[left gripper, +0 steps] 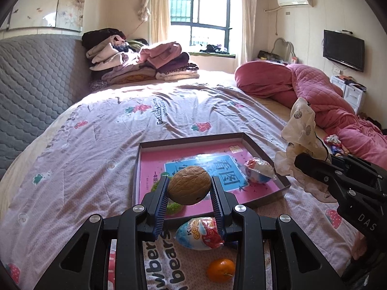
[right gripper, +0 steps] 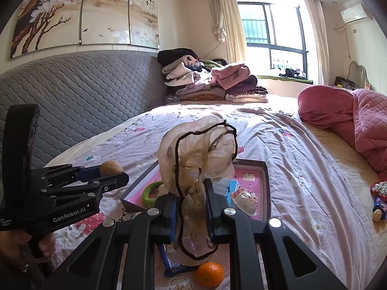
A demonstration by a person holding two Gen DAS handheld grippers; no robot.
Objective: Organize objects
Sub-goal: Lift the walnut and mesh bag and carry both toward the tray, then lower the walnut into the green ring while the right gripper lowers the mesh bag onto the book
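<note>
— On the bed, how far along was the tidying at that point?

— Partway, I'd judge. The shallow box (left gripper: 263,149) lay open on the quilt (left gripper: 96,145), and it already held a wrapped chocolate egg (left gripper: 260,170) at its right side and a green ring (right gripper: 152,193) at its left.

— And the grippers?

— Both were loaded. The left gripper (left gripper: 189,191) was clamped on a walnut (left gripper: 189,184), held off the bedding in front of the box's near edge. The right gripper (right gripper: 192,205) was pinched fully together on a sheer spotted scarf (right gripper: 198,149) with a dark trim, which bunched up above its fingers and hung down beneath them.

— So what was left?

— Those two things, probably bound for the box, though I couldn't be certain. On the quilt outside it lay a second wrapped egg (left gripper: 200,233) and a small orange (left gripper: 220,270), both near the box's front edge. Off to the right, well apart, were a few more small items (right gripper: 379,198), too small to tell what exactly.
</note>
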